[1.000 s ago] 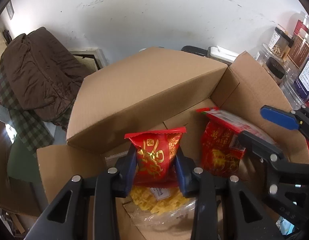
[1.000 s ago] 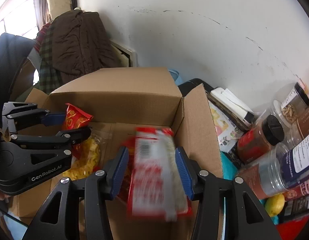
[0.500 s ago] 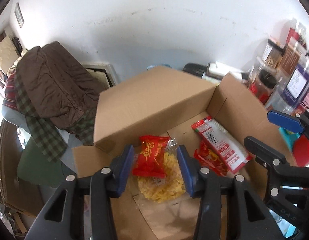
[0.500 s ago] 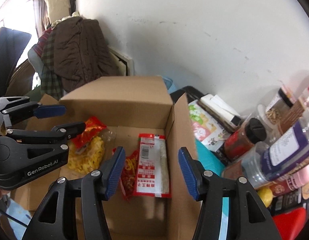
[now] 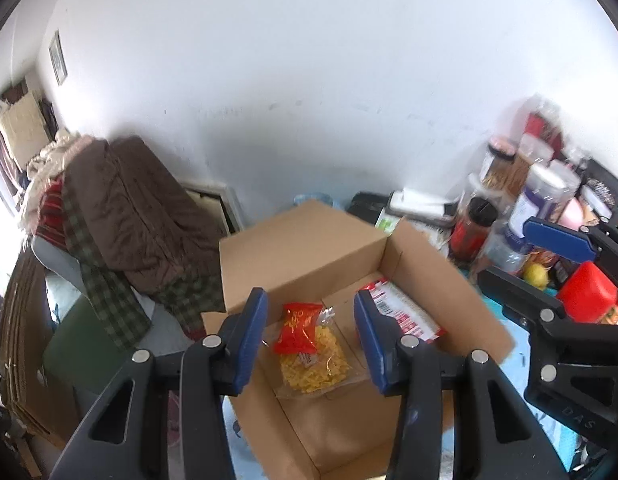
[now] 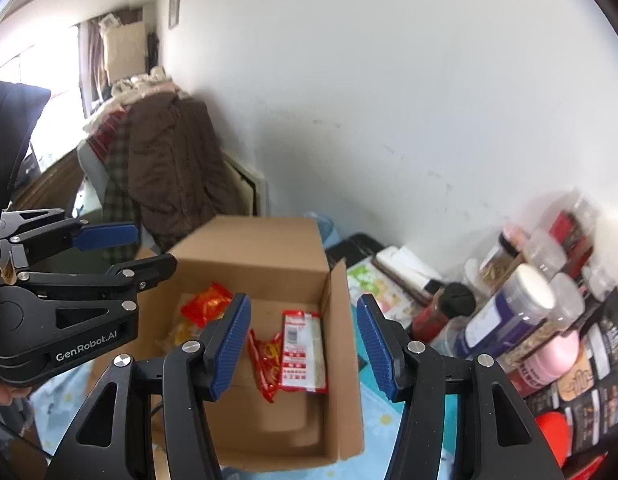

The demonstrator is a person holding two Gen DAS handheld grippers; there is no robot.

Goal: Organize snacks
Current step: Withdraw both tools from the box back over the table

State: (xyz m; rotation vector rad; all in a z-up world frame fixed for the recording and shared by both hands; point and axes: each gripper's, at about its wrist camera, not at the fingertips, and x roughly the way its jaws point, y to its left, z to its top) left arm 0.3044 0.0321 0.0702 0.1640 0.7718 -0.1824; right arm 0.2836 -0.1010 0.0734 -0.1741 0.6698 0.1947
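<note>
Both your grippers hang empty above the cardboard box [image 6: 269, 264], the left gripper [image 5: 309, 336] and right gripper [image 6: 305, 348] each with jaws apart and nothing between them. The snacks lie on the box floor: the small red packet [image 5: 299, 330] on the clear bag of yellow snacks [image 5: 315, 364] toward 9 o'clock, the red-and-white packet [image 6: 303, 354] toward 3. The crowded jars [image 6: 509, 312] at your 3 o'clock look easy to topple, so a wide swing for the next snack could knock one over.

My two wrist cameras look forward and down from above, side by side, at the open cardboard box [image 5: 309, 236] [image 6: 265, 248] near below. Both share the box, the white wall [image 5: 309, 80] [image 6: 389, 80] and the jars [image 5: 549, 192] [image 6: 517, 300].
</note>
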